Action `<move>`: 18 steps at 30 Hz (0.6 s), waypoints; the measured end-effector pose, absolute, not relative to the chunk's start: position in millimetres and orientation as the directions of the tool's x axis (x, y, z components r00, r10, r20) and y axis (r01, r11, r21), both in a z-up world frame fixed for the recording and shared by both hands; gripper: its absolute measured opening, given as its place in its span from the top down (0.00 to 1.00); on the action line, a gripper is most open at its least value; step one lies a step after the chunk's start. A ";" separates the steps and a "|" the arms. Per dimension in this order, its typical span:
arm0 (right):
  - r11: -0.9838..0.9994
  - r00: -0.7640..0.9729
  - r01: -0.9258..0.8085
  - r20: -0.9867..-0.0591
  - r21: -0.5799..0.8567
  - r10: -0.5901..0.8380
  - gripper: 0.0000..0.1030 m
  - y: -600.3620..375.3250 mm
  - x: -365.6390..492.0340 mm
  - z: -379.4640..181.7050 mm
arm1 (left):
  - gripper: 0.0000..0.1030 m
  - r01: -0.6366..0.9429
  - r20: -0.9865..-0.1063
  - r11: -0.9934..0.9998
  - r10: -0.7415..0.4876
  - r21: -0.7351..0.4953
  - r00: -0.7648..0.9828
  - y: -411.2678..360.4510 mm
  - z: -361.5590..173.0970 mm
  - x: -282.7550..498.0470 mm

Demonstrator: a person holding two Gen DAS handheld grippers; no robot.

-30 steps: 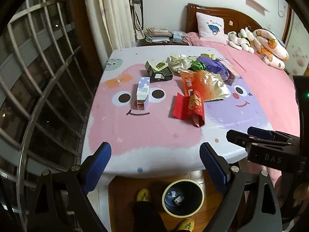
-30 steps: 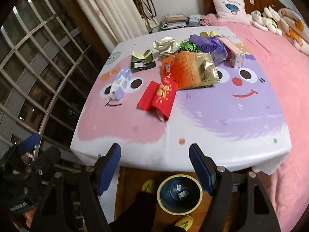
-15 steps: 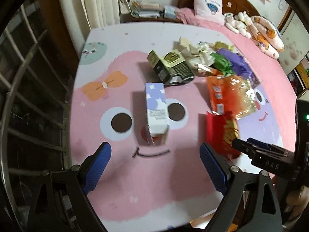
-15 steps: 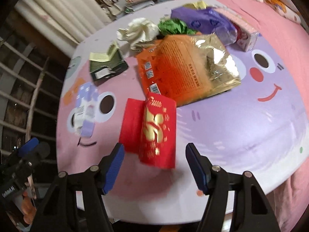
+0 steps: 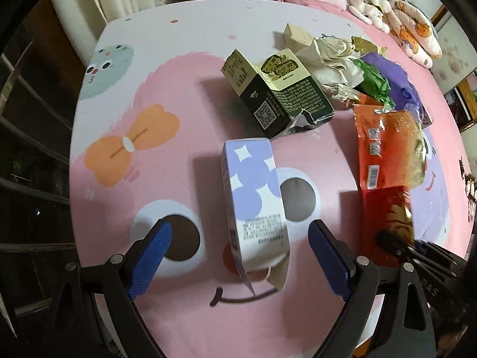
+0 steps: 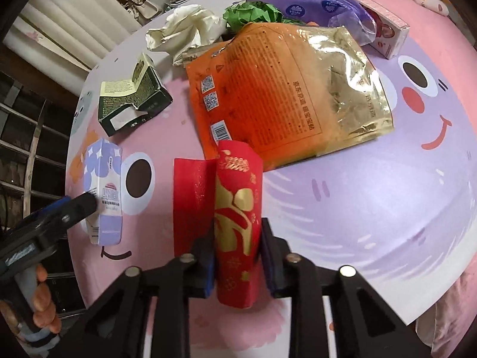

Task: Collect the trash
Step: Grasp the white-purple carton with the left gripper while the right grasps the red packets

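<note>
Two claws, right claw (image 6: pixel 237 249) gripping red packet (image 6: pixel 237 223)

Three cartons: one purple-dotted carton (image 5: pixel 253 197), one dark green box (image 5: pixel 280 95), one pink box (image 6: pixel 384 34). One red envelope (image 6: pixel 235 217), one orange-gold pouch (image 6: pixel 283 95), one purple bag (image 6: pixel 313 3), two crumpled papers: white (image 6: pixel 187 29), green (image 6: pixel 253 13).

Black gripper (image 5: pixel 238 256) frames — blue pads (image 5: pixel 149 261), silver screws.

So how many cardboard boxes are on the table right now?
3 that I can see. The purple-and-white box lies between the open left gripper's fingers, the dark green box behind it, the pink-and-white box at the pile's far right. The pile may hide more.
</note>
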State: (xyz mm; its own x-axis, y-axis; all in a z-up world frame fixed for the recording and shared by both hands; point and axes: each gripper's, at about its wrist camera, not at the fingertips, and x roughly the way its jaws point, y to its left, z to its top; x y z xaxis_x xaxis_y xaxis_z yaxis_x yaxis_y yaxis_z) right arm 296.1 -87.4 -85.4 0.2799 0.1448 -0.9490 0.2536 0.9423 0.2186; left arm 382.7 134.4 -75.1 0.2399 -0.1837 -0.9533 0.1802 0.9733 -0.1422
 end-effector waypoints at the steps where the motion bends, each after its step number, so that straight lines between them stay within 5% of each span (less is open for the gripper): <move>1: 0.944 0.282 0.250 -0.949 0.213 0.140 0.86 -86.6 296.4 -83.5 | 0.11 0.178 -0.954 0.974 -0.178 -0.137 0.240 133.9 -77.6 386.1; 4: 0.943 0.287 0.250 -0.947 0.220 0.145 0.87 -85.1 296.6 -78.2 | 0.12 0.181 -0.957 0.975 -0.168 -0.127 0.235 132.4 -83.1 393.3; 7: 0.940 0.300 0.248 -0.941 0.234 0.155 0.87 -82.7 295.5 -71.6 | 0.26 0.196 -0.960 0.972 -0.174 -0.131 0.221 126.4 -89.5 403.3; 12: 0.940 0.315 0.238 -0.935 0.244 0.162 0.87 -79.9 293.8 -59.1 | 0.64 0.218 -0.966 0.966 -0.183 -0.142 0.182 123.0 -97.6 406.4; 18: 0.947 0.338 0.214 -0.927 0.241 0.160 0.87 -78.3 291.3 -43.4 | 0.66 0.231 -0.959 0.963 -0.189 -0.139 0.211 124.9 -93.1 398.1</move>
